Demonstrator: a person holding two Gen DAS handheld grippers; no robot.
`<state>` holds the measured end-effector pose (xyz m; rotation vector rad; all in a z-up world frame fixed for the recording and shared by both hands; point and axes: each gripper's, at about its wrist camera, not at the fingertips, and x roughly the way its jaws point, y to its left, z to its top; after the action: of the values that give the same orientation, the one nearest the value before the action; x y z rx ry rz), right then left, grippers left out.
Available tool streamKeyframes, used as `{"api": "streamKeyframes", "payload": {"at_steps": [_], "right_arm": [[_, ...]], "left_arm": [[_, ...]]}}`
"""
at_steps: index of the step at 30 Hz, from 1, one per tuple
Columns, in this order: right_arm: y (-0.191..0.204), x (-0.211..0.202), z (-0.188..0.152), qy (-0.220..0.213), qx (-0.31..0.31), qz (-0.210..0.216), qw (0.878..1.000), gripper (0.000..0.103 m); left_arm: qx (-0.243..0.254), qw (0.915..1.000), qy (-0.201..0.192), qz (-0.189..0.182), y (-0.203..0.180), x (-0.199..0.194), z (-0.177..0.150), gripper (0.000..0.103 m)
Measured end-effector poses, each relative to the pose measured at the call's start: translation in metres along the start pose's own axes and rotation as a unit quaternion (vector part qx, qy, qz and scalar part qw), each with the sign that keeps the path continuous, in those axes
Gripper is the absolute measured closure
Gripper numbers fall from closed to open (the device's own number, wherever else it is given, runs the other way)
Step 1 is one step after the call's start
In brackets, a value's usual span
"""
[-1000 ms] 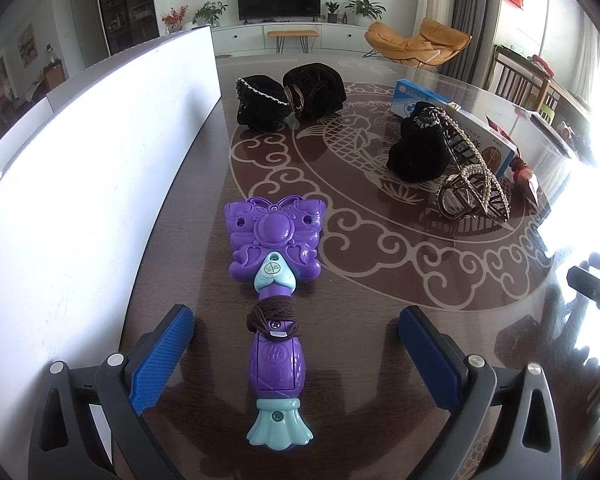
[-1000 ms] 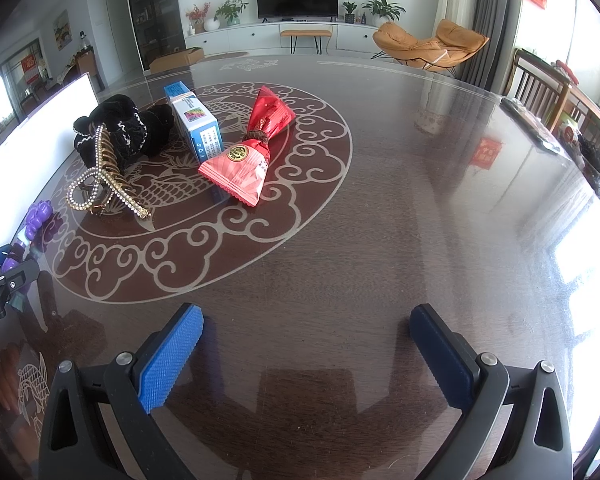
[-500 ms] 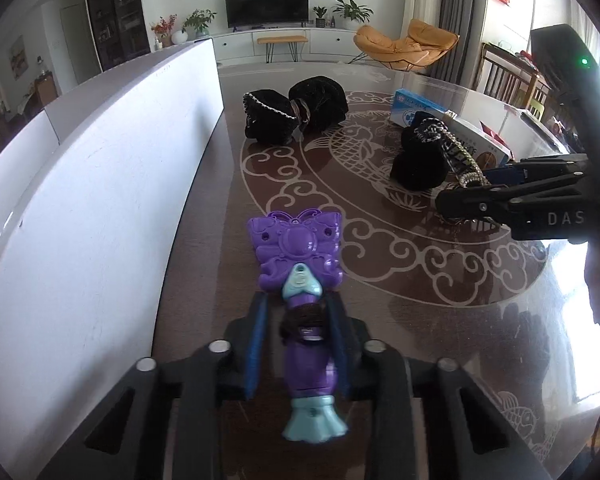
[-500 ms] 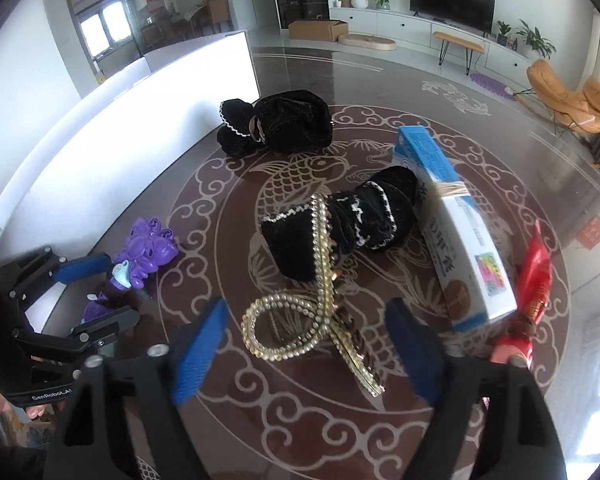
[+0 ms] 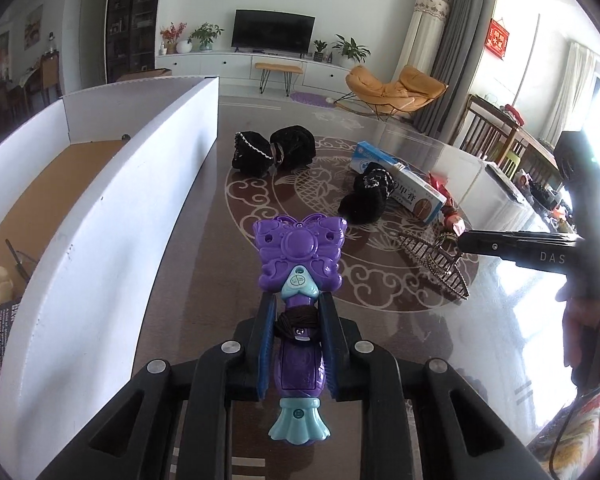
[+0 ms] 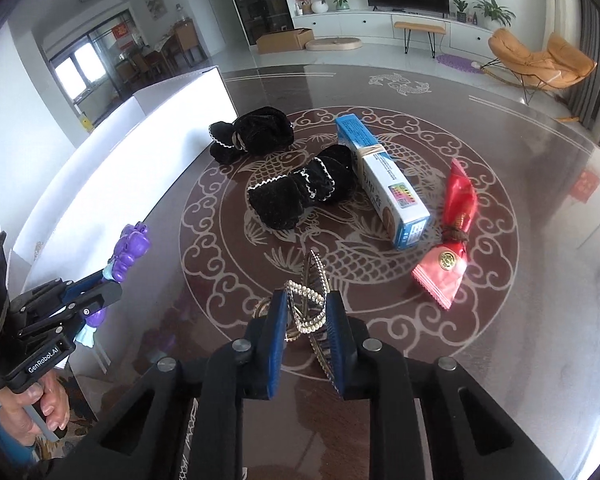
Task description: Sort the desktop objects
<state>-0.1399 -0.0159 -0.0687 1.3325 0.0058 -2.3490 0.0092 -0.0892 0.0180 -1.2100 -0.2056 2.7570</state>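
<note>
Both grippers closed since the earlier frame: left gripper [image 5: 296, 324] clamped the purple butterfly toy [image 5: 299, 280] at lower centre, lifted off the table [image 5: 420, 360]; right gripper [image 6: 306, 320] pinched the rhinestone hair clip [image 6: 310, 304], bottom centre.

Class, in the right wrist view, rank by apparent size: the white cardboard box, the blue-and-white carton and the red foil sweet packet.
1. White cardboard box, largest.
2. Blue-and-white carton.
3. Red foil sweet packet, only slightly smaller than the carton, so that pair is close.
</note>
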Motion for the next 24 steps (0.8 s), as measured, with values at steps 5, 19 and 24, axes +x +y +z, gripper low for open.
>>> {"api": "streamKeyframes", "payload": {"at_steps": [5,19,24], "right_arm": [[-0.018,-0.016,-0.004,-0.017,0.045,0.027,0.998,0.063],[-0.027,-0.017,-0.027,-0.035,0.012,0.038,0.999,0.021],[0.019,0.015,-0.020,-0.021,-0.070,0.031,0.997,0.007]], "left_arm": [[-0.008,1.0000,0.002,-0.003,0.006,-0.009,-0.007,0.082],[-0.036,0.9991,-0.001,-0.024,0.018,-0.028,-0.012,0.082],[-0.038,0.9986,-0.001,-0.036,0.017,-0.033,-0.011,0.083]]}}
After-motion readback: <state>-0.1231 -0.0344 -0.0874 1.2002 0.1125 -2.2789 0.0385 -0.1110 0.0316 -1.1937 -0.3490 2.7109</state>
